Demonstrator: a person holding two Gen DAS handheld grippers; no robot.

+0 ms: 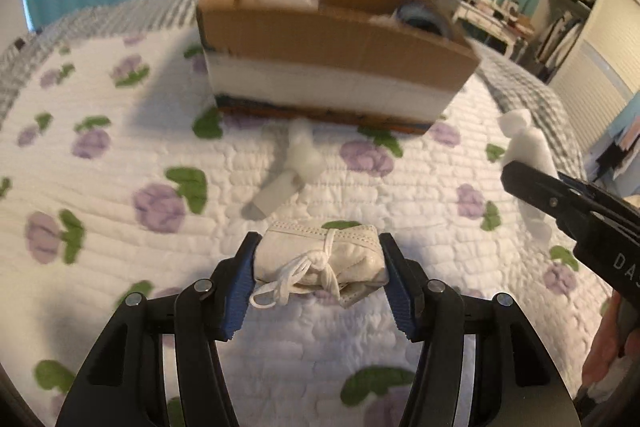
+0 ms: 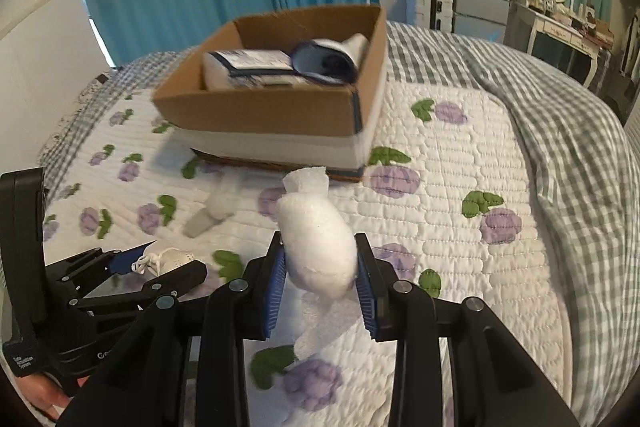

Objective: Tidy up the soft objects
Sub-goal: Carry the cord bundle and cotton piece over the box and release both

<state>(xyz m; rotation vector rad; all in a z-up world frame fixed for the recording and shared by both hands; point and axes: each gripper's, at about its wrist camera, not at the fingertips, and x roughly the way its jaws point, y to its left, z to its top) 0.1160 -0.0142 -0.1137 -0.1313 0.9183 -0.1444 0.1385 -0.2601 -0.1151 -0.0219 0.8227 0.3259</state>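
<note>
My left tongs [image 1: 318, 269] clamp a folded white face mask [image 1: 320, 259] tied with its own loops, lifted just off the flowered quilt [image 1: 120, 155]. My right tongs [image 2: 320, 283] squeeze a white foam-wrap bundle [image 2: 316, 247] — narrow grip, raised too. Farther off stands the cardboard box [image 2: 256, 115], packets inside; near its front lies another small wrapped piece [image 1: 296, 155].

Soft daylight; cardboard box [image 1: 336, 39] motion-blurred; fisheye bends edges; dark vignette corners; faint shadows.
</note>
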